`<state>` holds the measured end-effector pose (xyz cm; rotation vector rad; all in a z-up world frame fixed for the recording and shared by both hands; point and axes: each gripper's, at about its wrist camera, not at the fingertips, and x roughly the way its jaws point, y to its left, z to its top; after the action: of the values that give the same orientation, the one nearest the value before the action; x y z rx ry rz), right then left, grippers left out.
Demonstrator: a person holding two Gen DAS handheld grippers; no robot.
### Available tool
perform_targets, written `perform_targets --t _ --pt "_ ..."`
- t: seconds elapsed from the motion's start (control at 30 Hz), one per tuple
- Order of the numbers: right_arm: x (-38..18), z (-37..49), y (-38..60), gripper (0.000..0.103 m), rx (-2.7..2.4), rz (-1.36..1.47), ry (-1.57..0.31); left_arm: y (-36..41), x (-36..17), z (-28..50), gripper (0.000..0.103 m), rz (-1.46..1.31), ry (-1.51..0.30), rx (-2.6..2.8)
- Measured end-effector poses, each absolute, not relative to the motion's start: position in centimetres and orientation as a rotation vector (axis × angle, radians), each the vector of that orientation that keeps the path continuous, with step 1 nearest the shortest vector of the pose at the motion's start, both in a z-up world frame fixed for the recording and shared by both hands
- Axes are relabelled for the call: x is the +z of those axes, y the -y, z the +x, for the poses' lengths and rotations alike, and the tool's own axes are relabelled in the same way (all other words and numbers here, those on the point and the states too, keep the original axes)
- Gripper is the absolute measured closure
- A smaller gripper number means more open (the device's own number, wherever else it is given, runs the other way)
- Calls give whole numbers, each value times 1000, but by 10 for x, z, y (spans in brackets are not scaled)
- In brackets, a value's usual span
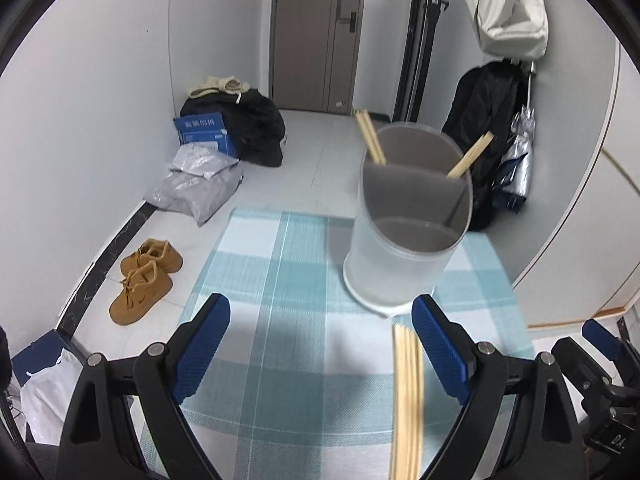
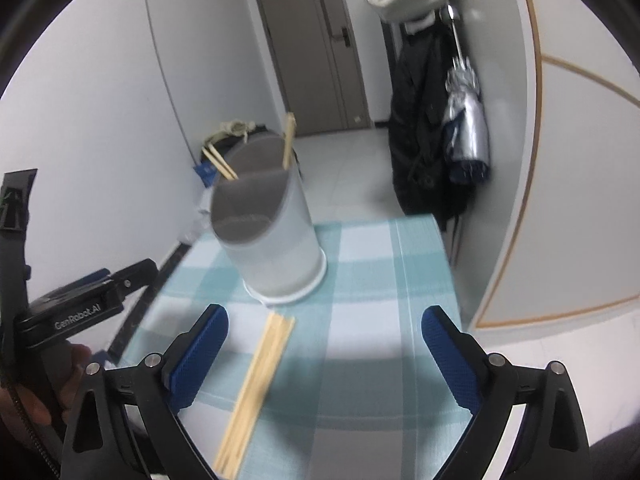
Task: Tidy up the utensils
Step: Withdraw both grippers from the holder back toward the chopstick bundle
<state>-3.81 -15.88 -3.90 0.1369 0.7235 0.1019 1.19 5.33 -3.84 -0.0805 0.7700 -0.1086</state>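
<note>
A frosted white utensil holder point(image 1: 400, 240) point(image 2: 272, 240) with a grey divided inside stands on the blue checked tablecloth point(image 1: 280, 280) point(image 2: 360, 264). Wooden chopsticks point(image 1: 372, 136) point(image 2: 220, 164) lean in its far compartment, one pair to each side. A loose bundle of chopsticks point(image 1: 408, 396) point(image 2: 256, 388) lies on the cloth in front of the holder. My left gripper point(image 1: 320, 344) is open above the cloth, the bundle just inside its right finger. My right gripper point(image 2: 324, 352) is open too, with the bundle near its left finger and no pad touching it.
The table ends just behind the holder. Beyond it lie brown shoes point(image 1: 144, 280), plastic bags point(image 1: 200, 188) and a black bag point(image 1: 248, 128) on the floor. A dark coat point(image 2: 424, 128) and a folded umbrella point(image 2: 468, 128) hang on the right wall.
</note>
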Motion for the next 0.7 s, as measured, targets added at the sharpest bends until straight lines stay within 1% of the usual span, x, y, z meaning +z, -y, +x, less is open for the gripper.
perform_targets --t 0.27,0.47,0.53,0.6,0.63,0.7 --pt "-73 -20 163 7 80 125 -864 -65 -56 19 13 -110 -847 -81" --pt "-97 7 148 8 78 72 -969 -73 -65 27 13 -124 -919 -74" --pt "-109 20 139 19 93 49 -1013 -75 -66 27 13 -108 -915 -55" --pt "-120 29 129 23 125 27 -1046 -77 -67 28 13 -80 -905 -34" --pt "-124 35 124 28 140 12 -1060 -79 -68 29 13 -78 -906 -36" --pt "-132 43 117 31 165 -1 -1090 -83 -68 28 13 -88 -909 -34"
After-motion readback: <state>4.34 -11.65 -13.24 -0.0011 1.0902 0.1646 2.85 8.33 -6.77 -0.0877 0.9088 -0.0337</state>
